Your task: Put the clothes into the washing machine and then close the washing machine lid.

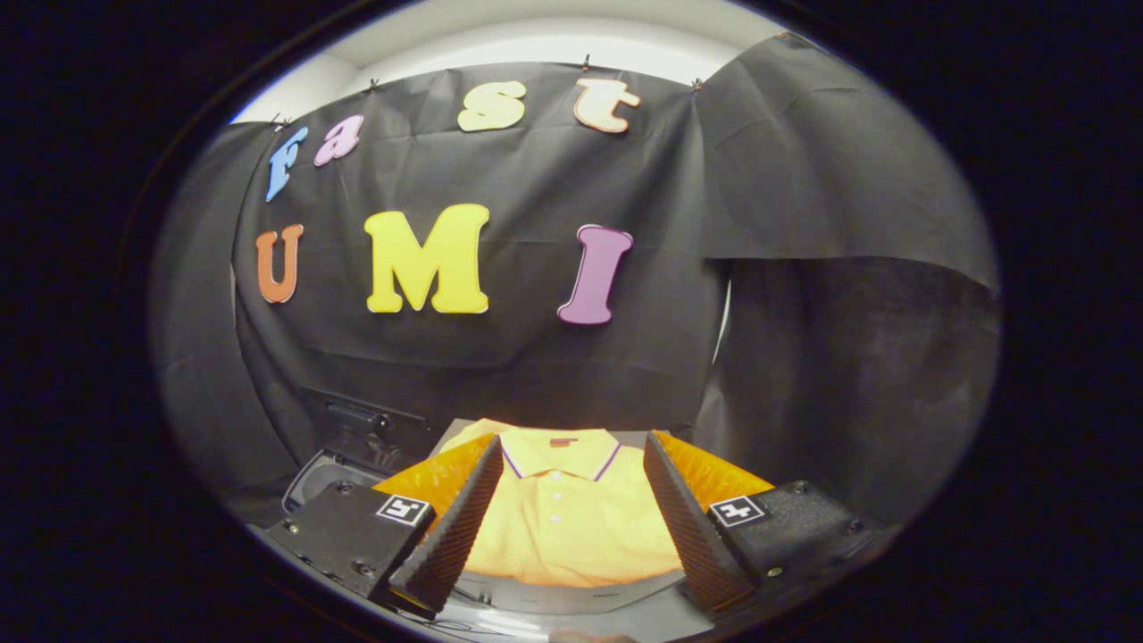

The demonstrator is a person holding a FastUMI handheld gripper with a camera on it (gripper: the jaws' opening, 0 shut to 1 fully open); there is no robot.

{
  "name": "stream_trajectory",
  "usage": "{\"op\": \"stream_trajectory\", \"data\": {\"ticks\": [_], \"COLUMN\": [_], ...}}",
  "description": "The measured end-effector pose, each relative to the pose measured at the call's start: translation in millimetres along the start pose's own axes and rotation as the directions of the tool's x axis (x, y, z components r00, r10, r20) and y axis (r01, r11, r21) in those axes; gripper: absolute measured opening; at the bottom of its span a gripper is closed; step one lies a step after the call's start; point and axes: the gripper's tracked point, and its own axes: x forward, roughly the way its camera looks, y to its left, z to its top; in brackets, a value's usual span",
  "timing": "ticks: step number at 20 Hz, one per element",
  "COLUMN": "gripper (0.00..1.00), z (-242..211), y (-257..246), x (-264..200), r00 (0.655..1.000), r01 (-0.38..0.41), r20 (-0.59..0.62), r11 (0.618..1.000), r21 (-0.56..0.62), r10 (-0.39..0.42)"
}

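A folded yellow polo shirt (571, 531) with a white collar and a buttoned placket lies flat on a pale grey surface (580, 600). My gripper (571, 439) hovers over it, open wide. The shirt shows in the gap between the two fingers, and neither finger presses on it. Its collar lies level with the fingertips (489, 451). To the left, just beyond the left finger, stands what looks like the washing machine (357, 429): a dark panel with a pale curved rim (308, 480) below it. I cannot tell how its lid stands.
Black cloth walls close the booth behind the shirt and on both sides. The cloth on the right hangs close to the right finger. A white ceiling strip shows above the cloth.
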Motion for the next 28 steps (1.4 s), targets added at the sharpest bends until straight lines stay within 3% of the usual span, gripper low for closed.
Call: {"op": "stream_trajectory", "data": {"ticks": [6,11,16,18,24,28], "gripper": [0.99,0.99,0.99,0.99,0.97,0.95], "z": [-34.1,-89.5,-126.9,-130.6,-129.2,-129.0], "y": [14.0,14.0,14.4,15.9,15.9,17.1], "x": [81.4,118.4,126.5,126.9,119.7,119.7], "r00": [0.987,0.942,0.889,0.882,0.812,0.815], "r01": [-0.034,-0.032,-0.020,-0.019,0.026,-0.014], "r20": [-0.161,-0.335,-0.457,-0.470,-0.584,-0.578], "r11": [0.999,0.999,0.999,0.999,0.999,0.999], "r21": [-0.011,0.006,0.046,0.046,0.046,0.036], "r10": [0.031,0.032,0.039,0.039,0.006,0.033]}}
